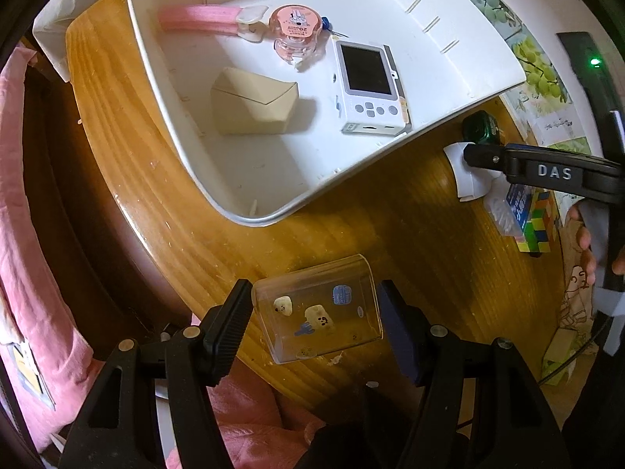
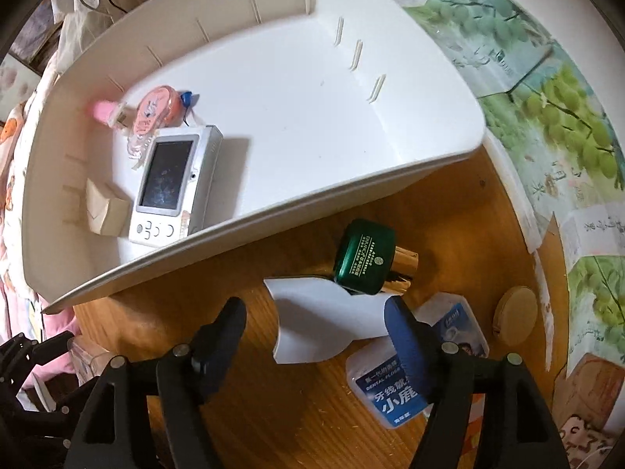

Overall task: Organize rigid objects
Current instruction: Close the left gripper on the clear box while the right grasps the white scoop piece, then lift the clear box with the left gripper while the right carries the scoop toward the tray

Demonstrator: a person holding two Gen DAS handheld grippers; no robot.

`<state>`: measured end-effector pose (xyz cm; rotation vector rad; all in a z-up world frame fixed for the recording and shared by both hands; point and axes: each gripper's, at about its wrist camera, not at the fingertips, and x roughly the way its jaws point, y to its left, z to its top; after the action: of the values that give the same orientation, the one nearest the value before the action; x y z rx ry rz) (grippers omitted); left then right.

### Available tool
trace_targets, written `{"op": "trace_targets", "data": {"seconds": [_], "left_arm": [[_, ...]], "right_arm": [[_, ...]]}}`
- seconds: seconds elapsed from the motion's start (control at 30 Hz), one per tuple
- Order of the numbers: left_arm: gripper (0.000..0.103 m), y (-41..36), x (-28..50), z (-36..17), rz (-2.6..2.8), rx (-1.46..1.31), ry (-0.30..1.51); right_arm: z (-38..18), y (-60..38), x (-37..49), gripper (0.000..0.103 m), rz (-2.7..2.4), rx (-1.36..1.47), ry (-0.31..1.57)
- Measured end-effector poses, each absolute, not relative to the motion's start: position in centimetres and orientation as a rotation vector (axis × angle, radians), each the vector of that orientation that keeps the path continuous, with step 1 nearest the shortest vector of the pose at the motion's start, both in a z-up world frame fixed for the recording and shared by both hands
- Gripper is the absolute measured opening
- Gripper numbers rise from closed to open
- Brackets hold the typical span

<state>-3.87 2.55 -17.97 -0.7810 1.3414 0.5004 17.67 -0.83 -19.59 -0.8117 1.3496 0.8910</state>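
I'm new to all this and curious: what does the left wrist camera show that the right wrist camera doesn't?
Only the left wrist view shows the clear plastic box between the open left hand-held gripper, and a colourful cube. Only the right wrist view shows the round wooden disc and the open right hand-held gripper over a white curved piece. Both show the white tray holding the handheld device and beige box.

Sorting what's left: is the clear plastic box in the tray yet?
Out: the clear plastic box lies on the wooden table, between the open left gripper's fingers.
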Motion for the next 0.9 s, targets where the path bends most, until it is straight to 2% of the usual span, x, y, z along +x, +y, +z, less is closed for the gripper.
{"op": "trace_targets", "data": {"seconds": [0.1,0.4,0.9], "left_arm": [[0.068,2.8,-4.1,-17.8,0.501,-0.785,1.335],[0.068,3.0,-4.2,-17.6,0.496,-0.792,1.329],[0.068,2.6,-4.2,-16.5,0.466,-0.759,1.321]], "right_arm": [[-20.3,-0.4,18.2,0.081,0.871,-0.855,1.371],[-22.3,-0.7,19.6,0.081,0.844,-0.891,1.429],[-23.3,0.1,18.8,0.079,0.785,-0.952,1.384]]}}
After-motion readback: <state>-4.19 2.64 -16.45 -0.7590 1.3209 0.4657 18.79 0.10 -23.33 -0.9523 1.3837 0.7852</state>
